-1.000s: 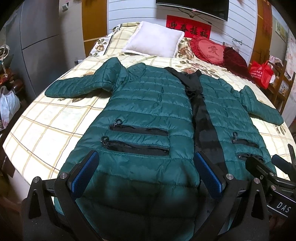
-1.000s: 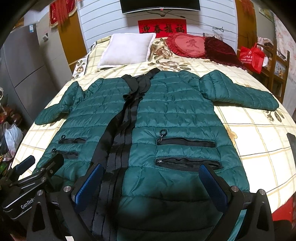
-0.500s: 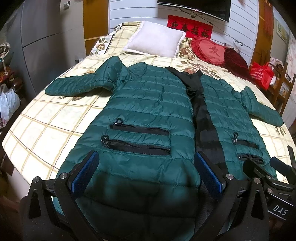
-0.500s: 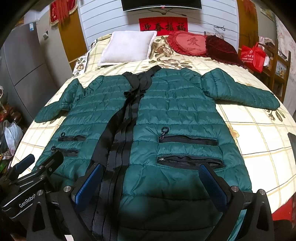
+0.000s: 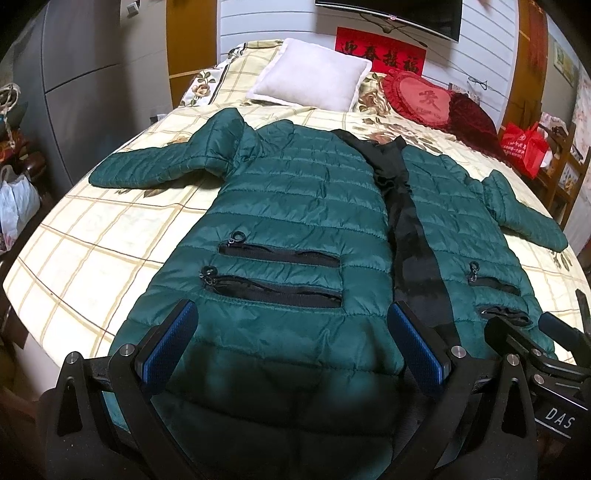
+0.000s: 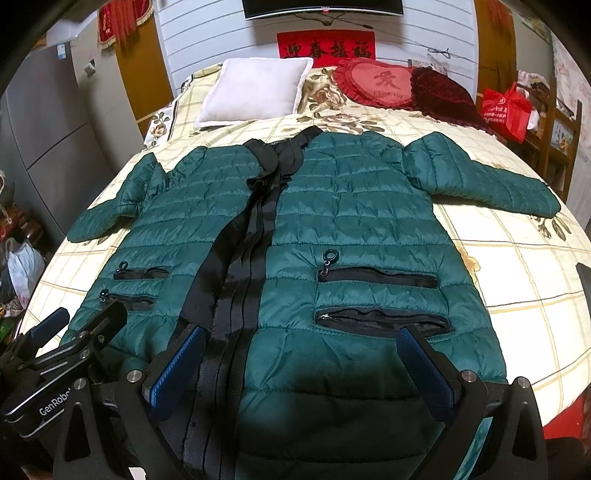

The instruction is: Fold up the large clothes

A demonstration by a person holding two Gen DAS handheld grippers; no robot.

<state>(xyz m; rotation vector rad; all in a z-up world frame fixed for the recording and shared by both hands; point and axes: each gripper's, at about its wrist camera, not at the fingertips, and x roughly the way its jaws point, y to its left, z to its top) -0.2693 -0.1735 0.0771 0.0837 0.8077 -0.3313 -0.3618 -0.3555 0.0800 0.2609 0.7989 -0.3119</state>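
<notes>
Green quilted jacket [image 5: 303, 206] lies spread flat, front up, sleeves out, on the checked bed [image 5: 92, 258]; left claw [image 5: 291, 343] and right claw [image 6: 299, 365] hover wide open over its hem, holding nothing.

From where I sit, the bed [image 6: 517, 266] fills most of the room, spread with a cream checked cover printed with flowers, and a white pillow [image 6: 255, 90] and a red heart cushion [image 6: 380, 83] lie at its head. Behind it I see a white slatted wall [image 6: 207, 48] with a red banner [image 6: 325, 44] under a dark screen [image 6: 321, 8]. Grey cabinet panels [image 5: 74, 81] stand to one side, and what may be a wooden chair [image 6: 554, 122] holds a red bag [image 6: 504, 110] on the other.
</notes>
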